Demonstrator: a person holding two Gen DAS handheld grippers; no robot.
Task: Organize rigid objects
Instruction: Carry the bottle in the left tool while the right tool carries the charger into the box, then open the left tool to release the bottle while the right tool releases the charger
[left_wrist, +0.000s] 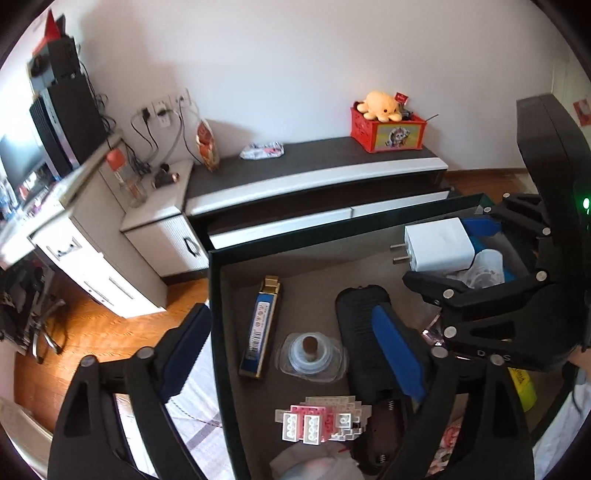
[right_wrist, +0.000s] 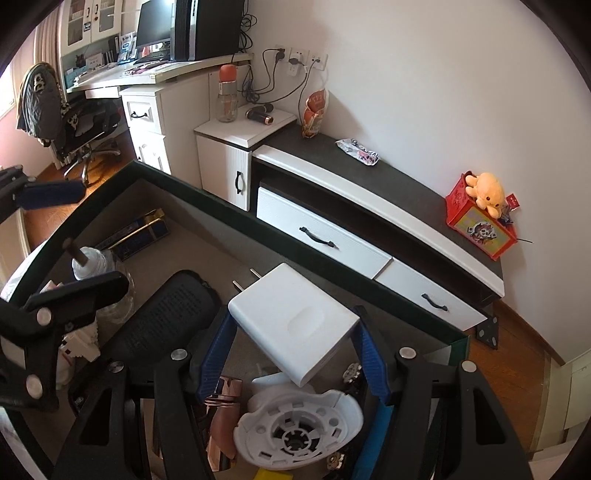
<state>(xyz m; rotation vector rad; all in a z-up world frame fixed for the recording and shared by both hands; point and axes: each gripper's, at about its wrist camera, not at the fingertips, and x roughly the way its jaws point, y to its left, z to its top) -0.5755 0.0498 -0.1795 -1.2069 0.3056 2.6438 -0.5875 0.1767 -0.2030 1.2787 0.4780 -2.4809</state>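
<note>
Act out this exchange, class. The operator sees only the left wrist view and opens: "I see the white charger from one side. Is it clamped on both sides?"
Observer: Yes. In the right wrist view the right gripper has its jaws shut on the white charger, with a blue pad pressing each side.
Operator: What sits directly beneath it?
Observer: A white round plastic part with slots around its hub.
Operator: Anything beside that part?
Observer: A shiny copper-coloured cylinder lies just left of it.
</note>
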